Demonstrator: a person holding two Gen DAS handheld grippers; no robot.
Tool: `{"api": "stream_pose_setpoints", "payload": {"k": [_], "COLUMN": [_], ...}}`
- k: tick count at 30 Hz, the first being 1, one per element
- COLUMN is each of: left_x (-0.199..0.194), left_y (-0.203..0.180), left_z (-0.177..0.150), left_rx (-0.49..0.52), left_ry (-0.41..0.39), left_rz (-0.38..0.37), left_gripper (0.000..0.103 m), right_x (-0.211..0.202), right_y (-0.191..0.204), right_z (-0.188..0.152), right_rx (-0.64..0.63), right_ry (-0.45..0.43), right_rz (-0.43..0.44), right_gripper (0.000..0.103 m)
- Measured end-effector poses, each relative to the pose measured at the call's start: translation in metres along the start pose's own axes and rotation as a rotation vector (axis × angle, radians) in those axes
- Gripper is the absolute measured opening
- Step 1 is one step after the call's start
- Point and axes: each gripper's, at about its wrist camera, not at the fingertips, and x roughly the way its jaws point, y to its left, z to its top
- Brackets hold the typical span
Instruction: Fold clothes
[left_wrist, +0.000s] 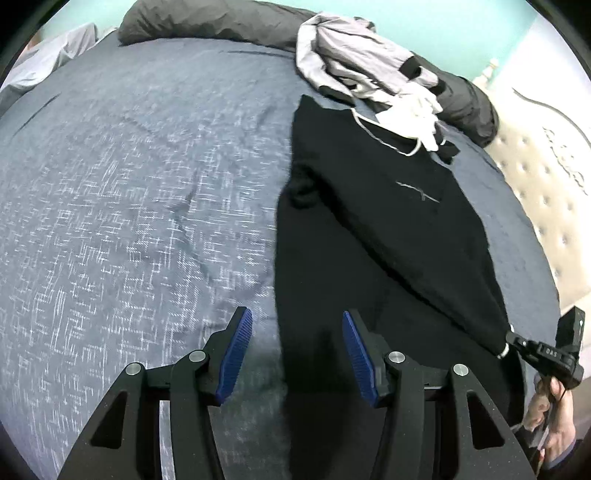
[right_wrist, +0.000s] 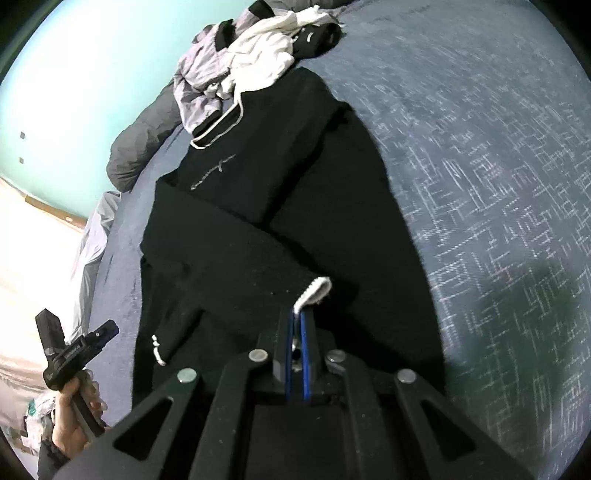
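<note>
1. A black sweater (left_wrist: 369, 229) with white trim lies on a bed (left_wrist: 129, 184) covered in a blue-grey cover flecked with white; in the left wrist view it runs from the upper centre of the frame down to the lower right.
2. The left gripper (left_wrist: 297, 350) sits at the bottom centre of its own view with its blue-padded jaws spread wide and nothing between them; the sweater's left edge shows in the gap.
3. The right gripper (right_wrist: 298, 325) fills the bottom centre of the right wrist view, its jaws clenched on the white-edged cuff (right_wrist: 314, 291) of a black sleeve.
4. That sleeve (right_wrist: 229, 258) lies diagonally across the body of the sweater, from centre left down to the cuff.
5. In the left wrist view the same sleeve stretches taut toward the lower right, where the right gripper grasps its end.
6. A white-trimmed neckline (right_wrist: 218, 129) sits at the sweater's far end, upper centre of the right wrist view.
7. A heap of grey, white and black clothes (left_wrist: 369, 70) lies just beyond the neckline, touching the sweater's top edge.
8. A dark grey pillow (left_wrist: 207, 22) lies along the top of the left wrist view.
9. A tufted cream mattress (left_wrist: 535, 177) shows at the right edge of that view.
</note>
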Motion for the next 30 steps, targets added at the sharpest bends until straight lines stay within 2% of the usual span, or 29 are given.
{"api": "stream_pose_setpoints", "payload": {"k": [3,5,7,11,16,22,30], "left_x": [0.008,0.013,0.020,0.033,0.047,0.065,0.088], "left_y": [0.002,0.003,0.005,0.007,0.001,-0.016,-0.023], "left_z": [0.009,0.014,0.022,0.036,0.053,0.076,0.094], "left_rx": [0.013,0.022,0.031,0.033,0.061,0.160,0.252], "left_ry": [0.001,0.000,0.001,0.000,-0.004,0.001,-0.005], "left_rz": [0.013,0.023,0.039,0.060,0.095,0.166,0.226], "left_gripper": [0.055,0.055,0.055,0.055,0.055,0.055,0.055], "right_x": [0.005,-0.001,-0.016,-0.034,-0.008,0.030,0.040], "right_y": [-0.003,-0.005,-0.012,-0.012,0.014,0.010,0.009], "right_z": [0.002,0.003,0.009,0.022,0.029,0.030,0.027], "right_rx": [-0.019,-0.037,-0.025,-0.002,-0.086,-0.043,-0.079], "right_ry": [0.055,0.049,-0.005,-0.106,-0.087,-0.073,-0.067], "right_rz": [0.004,-0.036,-0.070,-0.021,0.035,0.108,0.098], "right_gripper": [0.005,0.005,0.007,0.027,0.027,0.028,0.029]}}
